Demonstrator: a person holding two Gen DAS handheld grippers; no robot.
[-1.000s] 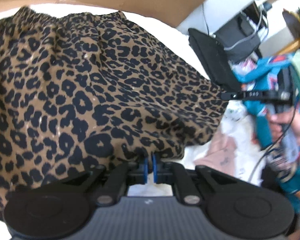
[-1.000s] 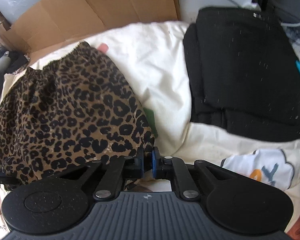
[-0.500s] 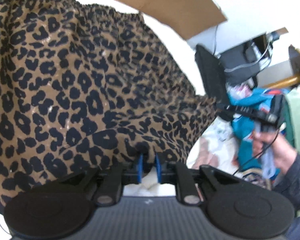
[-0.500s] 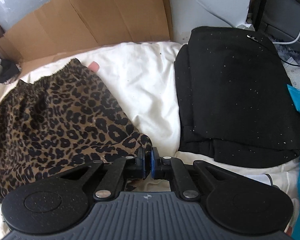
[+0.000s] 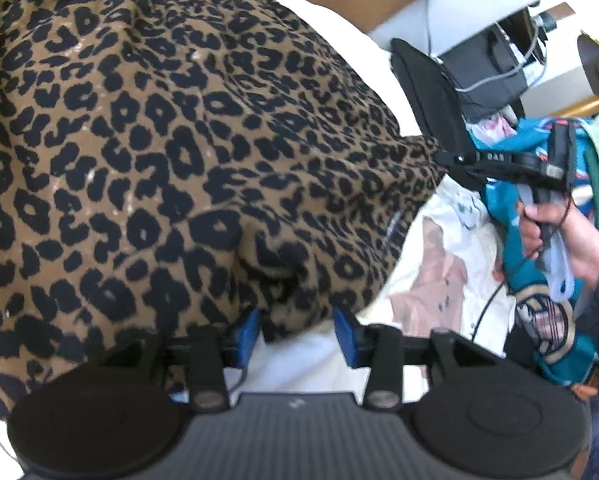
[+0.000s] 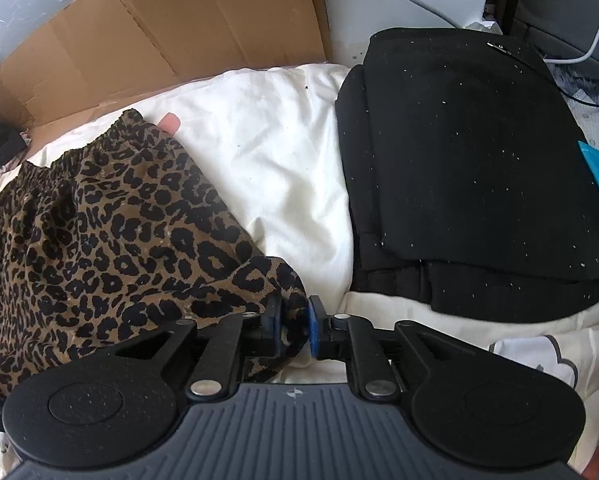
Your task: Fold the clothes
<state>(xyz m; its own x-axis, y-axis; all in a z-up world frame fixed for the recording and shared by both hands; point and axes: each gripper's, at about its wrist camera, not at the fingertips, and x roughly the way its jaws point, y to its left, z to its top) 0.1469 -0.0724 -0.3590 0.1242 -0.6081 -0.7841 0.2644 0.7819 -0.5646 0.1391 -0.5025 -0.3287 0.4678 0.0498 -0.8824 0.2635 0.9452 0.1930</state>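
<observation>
**Both grippers at the near edge of the leopard-print skirt**

The leopard-print skirt (image 6: 99, 232) is lying spread on the white sheet (image 6: 275, 160), its gathered waistband at the far side by the cardboard (image 6: 159, 28), its near edge at the two tools. A folded black garment (image 6: 471, 160) is sitting just beside it to the right.

The left gripper (image 5: 297, 330) is standing with its jaws apart, the skirt's edge drooping loosely into the gap and not pinched. The right gripper (image 6: 293, 326) is showing a narrower gap with a corner of fabric bunched between its blue pads (image 6: 313, 330); it is looking loosely parted rather than clenched, though the cloth is touching both sides.

I judge the scene is fitting either a letting-go after laying the skirt flat, or a closing-in to take the edge for a fold. In either case, doing it well is meaning keeping both tools level along the same edge, watching that only the intended layer is lying between the pads, and avoiding dragging wrinkles across the sheet.
</observation>
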